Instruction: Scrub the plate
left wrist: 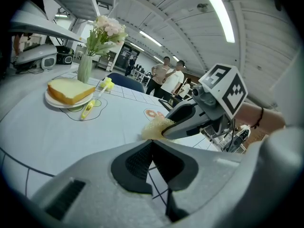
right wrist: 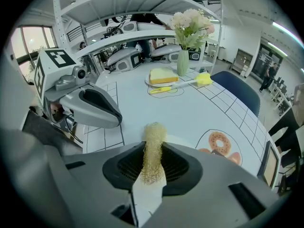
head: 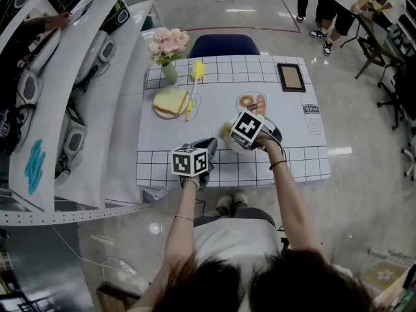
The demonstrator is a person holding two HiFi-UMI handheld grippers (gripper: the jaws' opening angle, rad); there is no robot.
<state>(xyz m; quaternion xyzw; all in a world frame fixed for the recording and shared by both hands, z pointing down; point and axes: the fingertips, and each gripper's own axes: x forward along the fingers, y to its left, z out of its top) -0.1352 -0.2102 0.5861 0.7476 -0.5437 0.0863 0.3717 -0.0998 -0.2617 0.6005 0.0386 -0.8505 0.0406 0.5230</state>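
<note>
You are clamping a yellow mesh scrubber (right wrist: 155, 136) in the right gripper (right wrist: 154, 147) at the near edge of the checked table (head: 221, 112), its tuft sticking out over the white plate (head: 232, 147) lying just beneath. You are holding the left gripper (left wrist: 151, 144) just beside it, jaws pressed together on nothing. Farther back, a yellow brush (head: 195, 77) is leaning beside a flower vase (head: 169, 70).
</note>
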